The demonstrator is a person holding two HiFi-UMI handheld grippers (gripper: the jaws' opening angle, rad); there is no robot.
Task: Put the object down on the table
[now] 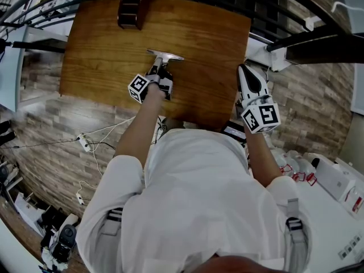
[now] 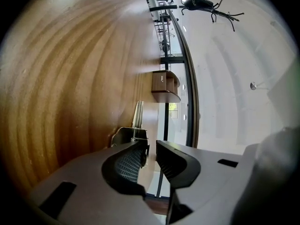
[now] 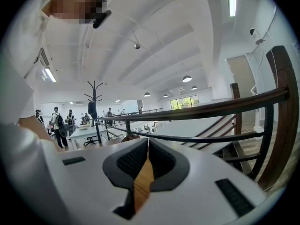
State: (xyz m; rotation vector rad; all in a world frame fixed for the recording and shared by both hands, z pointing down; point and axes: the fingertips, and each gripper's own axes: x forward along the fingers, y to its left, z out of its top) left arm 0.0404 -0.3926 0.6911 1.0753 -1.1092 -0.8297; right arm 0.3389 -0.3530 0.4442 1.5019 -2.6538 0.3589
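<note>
A flat metal tool with a wide blade and a thin handle lies on the wooden table, near its middle. My left gripper sits just behind the tool and points at it. In the left gripper view its jaws stand apart with a clear gap, and the metal tool rests on the wood right at the left fingertip, not pinched. My right gripper hovers at the table's right edge. In the right gripper view its pads meet with nothing between them.
A small dark wooden rack stands at the table's far edge, also seen in the left gripper view. A black railing runs beyond the table. Cables and a power strip lie on the floor at the left.
</note>
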